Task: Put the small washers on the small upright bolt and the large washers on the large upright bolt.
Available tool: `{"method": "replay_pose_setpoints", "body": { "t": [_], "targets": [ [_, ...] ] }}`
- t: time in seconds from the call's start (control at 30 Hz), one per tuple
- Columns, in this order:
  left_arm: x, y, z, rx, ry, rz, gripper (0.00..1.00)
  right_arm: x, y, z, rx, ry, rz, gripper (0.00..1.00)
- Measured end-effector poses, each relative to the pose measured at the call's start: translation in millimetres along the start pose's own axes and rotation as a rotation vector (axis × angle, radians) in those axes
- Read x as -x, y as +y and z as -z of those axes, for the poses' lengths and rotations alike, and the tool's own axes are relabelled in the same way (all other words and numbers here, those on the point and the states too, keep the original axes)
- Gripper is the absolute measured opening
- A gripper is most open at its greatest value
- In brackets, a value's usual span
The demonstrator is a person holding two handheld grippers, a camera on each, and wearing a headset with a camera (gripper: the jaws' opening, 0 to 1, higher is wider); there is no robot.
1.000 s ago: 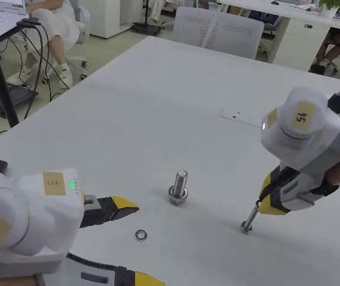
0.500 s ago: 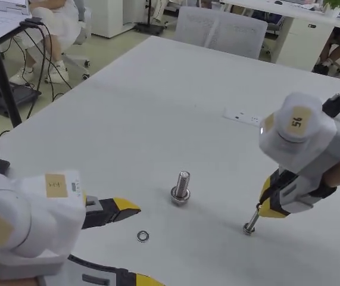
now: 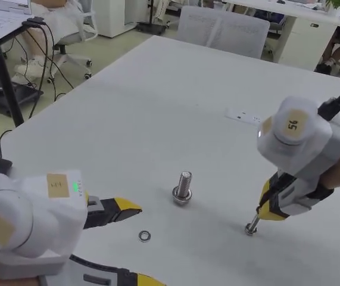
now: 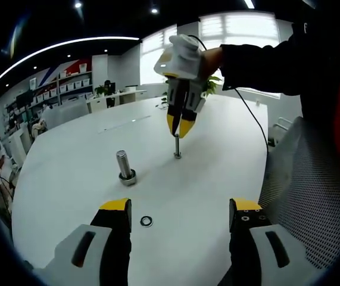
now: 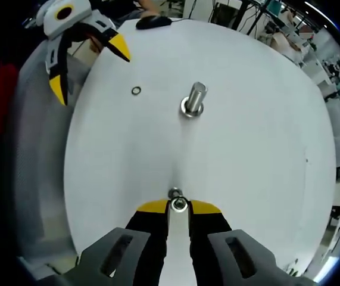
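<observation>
Two bolts stand upright on the desk (image 3: 158, 107). The right tool (image 5: 178, 207) is clenched at the tip of the small bolt (image 3: 252, 226), on what looks like a small washer (image 5: 178, 204). The step in hand seems to be threading it onto that bolt. Next, I judge, the jaws must part squarely above the shank so the ring drops true.

The left tool (image 4: 180, 208) hangs released. A loose washer (image 3: 144, 236) lies just ahead between its jaws, and the large bolt (image 3: 183, 187) stands further ahead. Bare desk surrounds both tools. The desk edge runs close on the left tool's right, with a mesh chair (image 4: 312, 196) beyond it.
</observation>
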State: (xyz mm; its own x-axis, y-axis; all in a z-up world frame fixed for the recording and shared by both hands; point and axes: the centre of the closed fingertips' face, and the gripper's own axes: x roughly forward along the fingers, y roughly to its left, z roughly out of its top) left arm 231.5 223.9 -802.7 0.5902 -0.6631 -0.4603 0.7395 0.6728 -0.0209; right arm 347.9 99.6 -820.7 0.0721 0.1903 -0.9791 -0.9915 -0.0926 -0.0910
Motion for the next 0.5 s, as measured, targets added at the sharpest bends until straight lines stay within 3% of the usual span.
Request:
{"method": "replay_pose_setpoints", "body": {
  "t": [0.5],
  "targets": [
    [0.5, 2.2, 1.8, 0.003, 0.004, -0.007, 0.66, -34.2, 1.1, 6.2, -0.014, 0.029, -0.054, 0.13]
  ]
}}
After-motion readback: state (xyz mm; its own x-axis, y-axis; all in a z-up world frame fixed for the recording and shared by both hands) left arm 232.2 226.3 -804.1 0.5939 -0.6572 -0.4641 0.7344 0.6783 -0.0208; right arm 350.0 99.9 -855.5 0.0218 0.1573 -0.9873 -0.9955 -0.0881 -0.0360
